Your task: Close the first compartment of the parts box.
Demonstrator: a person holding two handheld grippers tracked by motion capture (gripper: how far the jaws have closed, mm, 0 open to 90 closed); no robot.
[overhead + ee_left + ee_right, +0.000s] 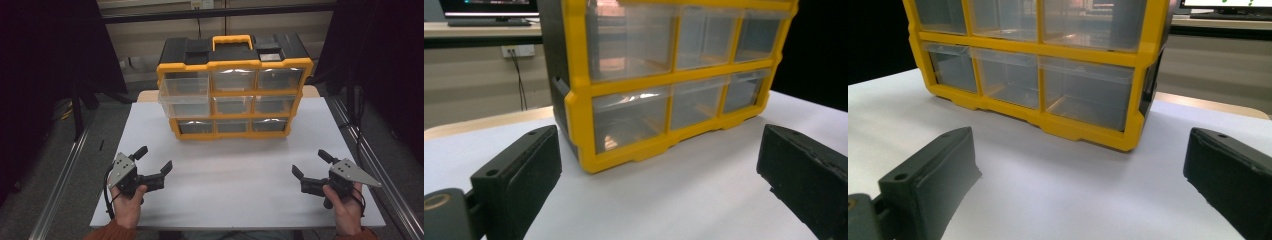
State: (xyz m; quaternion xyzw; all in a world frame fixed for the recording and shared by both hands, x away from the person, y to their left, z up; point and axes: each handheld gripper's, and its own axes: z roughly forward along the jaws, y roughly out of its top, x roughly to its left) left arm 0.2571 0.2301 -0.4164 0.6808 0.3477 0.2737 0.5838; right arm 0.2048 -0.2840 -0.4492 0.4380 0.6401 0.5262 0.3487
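The yellow drawer cabinet (234,90) stands on the desk (235,195) ahead of both hand-held grippers, two left-column drawers (185,97) pulled out. The left hand-held gripper (154,160) and the right one (311,164) hover wide open, empty, seemingly poised to approach.

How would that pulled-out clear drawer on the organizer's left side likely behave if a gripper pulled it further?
The clear drawer looks like thin, rigid plastic, so probably light and stiff, perhaps slippery between jaws. It already juts out of the yellow organizer, so it would likely slide easily. I can't see anything inside it, so the cabinet might shift on the white table.
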